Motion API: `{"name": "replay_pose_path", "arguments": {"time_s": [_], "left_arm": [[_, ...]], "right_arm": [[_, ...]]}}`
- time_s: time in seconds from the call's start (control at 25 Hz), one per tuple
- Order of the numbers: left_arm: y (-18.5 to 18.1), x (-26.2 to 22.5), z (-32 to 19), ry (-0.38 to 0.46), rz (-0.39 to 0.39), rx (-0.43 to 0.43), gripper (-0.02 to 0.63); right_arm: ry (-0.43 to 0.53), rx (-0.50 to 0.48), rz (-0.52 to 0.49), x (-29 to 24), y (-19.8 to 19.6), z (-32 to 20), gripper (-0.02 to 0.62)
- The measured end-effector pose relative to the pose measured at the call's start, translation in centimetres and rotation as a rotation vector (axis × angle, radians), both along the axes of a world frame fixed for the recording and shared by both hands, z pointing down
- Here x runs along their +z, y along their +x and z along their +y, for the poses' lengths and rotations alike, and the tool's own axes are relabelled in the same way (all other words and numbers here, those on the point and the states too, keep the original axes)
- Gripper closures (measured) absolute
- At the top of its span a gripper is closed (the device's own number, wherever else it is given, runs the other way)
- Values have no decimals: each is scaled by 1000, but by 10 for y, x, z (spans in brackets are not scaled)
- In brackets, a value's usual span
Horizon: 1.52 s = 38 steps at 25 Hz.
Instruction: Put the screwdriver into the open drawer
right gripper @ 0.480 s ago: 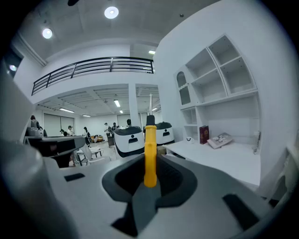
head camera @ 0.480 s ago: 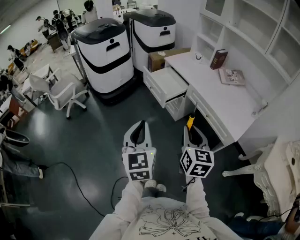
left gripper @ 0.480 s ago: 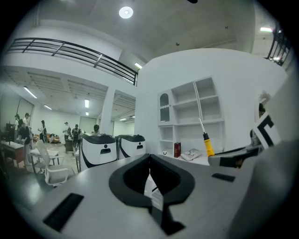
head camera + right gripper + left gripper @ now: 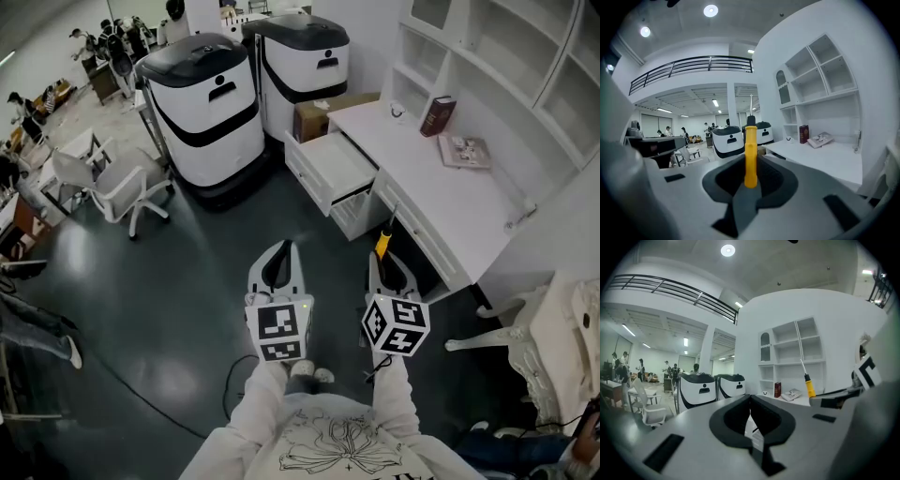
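A screwdriver [image 4: 381,245] with a yellow handle stands upright between the jaws of my right gripper [image 4: 384,262], which is shut on it. In the right gripper view the handle [image 4: 750,157] rises from the jaws and the thin shaft points up. My left gripper [image 4: 279,262] hangs level beside it on the left, jaws together with nothing in them. The left gripper view shows the screwdriver [image 4: 809,385] off to the right. The open white drawer [image 4: 333,167] juts from the desk [image 4: 441,202], ahead of both grippers over the dark floor.
Two big white-and-black machines [image 4: 208,108] stand behind the drawer, with a cardboard box [image 4: 323,117] next to them. A red book [image 4: 438,116] and an open booklet [image 4: 464,152] lie on the desk. An office chair [image 4: 117,192] is at left, an ornate white chair [image 4: 553,337] at right.
Both grippers and the screwdriver keep their places. A person at the left edge has walked on a little.
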State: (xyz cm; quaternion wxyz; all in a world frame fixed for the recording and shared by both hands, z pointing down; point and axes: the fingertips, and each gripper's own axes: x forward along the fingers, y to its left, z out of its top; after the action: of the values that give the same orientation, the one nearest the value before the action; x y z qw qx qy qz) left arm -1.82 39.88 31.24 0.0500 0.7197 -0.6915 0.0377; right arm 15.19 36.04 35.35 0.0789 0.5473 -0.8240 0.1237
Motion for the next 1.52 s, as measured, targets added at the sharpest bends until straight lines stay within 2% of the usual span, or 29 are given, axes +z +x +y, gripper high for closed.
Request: {"name": "replay_pose_path", "arguments": {"time_s": [0.52, 0.8, 1.16, 1.52], "left_arm": [[-26, 25, -8, -31, 9, 14, 600], [-28, 33, -33, -45, 15, 9, 600], [-17, 43, -102, -60, 6, 6, 600], [-5, 48, -199, -67, -6, -11, 600]], "right_arm": [[-26, 28, 1, 23, -21, 1, 526], [-47, 34, -5, 32, -21, -23, 526], [-63, 23, -22, 40, -12, -97, 526], [-68, -9, -38, 43, -8, -202, 526]]}}
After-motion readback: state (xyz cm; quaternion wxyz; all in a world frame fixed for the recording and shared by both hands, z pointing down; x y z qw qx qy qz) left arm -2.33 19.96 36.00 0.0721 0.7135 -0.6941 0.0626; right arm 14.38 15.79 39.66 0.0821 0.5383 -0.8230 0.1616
